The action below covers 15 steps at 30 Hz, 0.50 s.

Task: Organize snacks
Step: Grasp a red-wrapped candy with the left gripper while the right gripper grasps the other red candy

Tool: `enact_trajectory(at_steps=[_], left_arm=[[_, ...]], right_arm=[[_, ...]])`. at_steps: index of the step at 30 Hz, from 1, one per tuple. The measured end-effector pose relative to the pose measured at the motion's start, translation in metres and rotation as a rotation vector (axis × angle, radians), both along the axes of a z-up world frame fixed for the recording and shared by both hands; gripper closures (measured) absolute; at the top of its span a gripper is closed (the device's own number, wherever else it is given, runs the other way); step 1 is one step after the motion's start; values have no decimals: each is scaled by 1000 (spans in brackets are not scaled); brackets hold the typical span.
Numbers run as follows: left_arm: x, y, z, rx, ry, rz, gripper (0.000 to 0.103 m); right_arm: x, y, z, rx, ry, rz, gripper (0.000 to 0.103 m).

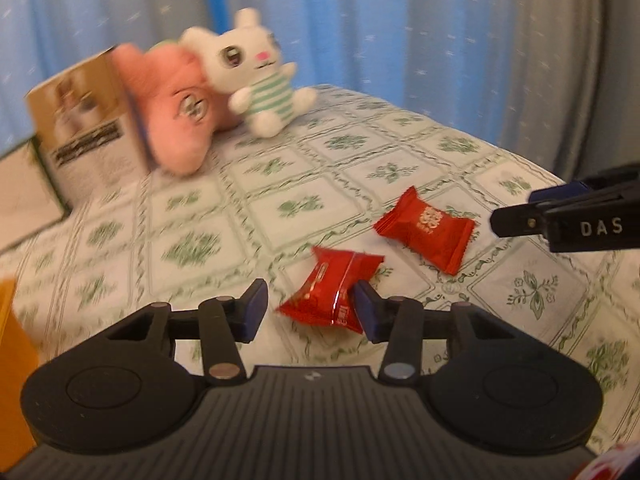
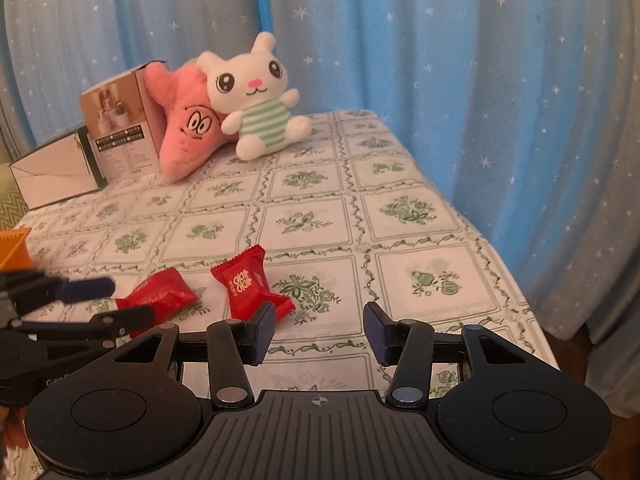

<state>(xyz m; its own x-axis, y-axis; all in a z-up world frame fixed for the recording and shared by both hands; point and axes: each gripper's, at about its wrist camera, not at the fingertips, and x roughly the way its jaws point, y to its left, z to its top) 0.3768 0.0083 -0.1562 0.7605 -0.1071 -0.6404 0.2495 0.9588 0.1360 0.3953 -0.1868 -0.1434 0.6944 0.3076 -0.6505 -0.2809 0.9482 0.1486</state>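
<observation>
Your left gripper (image 1: 310,304) sits lowest in its own view, jaws partly open around 1 red candy (image 1: 334,294); the right pad touches the wrapper, the left pad stands clear, so nothing is clamped. A second candy (image 1: 425,227) lies just beyond on the tablecloth (image 1: 280,184), near your right gripper (image 2: 320,330), whose jaws are half open and empty over bare cloth beside that candy. At the table's far end a white bunny (image 2: 256,96) leans against a pink plush (image 2: 188,124) and a box (image 2: 120,124). An orange object (image 2: 14,248) shows at the left edge.
</observation>
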Motion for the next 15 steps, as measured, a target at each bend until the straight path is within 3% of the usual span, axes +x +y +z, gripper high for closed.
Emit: enact_trajectory(at_steps=[3,6,8,11,15], left_arm=[[8,-3,-3,39,22,-73,59],[16,-2,-7,17,62,-102,59],[20,2,-10,-13,84,-96,67],[18,11,-7,-72,110,-53,75],[4,27,2,-110,100,44,79]], right_arm=[[3,1,-2,-1,2,1,54],[6,5,-3,4,-9,20,54],[8,10,-2,7,-21,40,54],[9,19,-2,4,-40,87,54],[13,35,-4,-25,-61,154,54]])
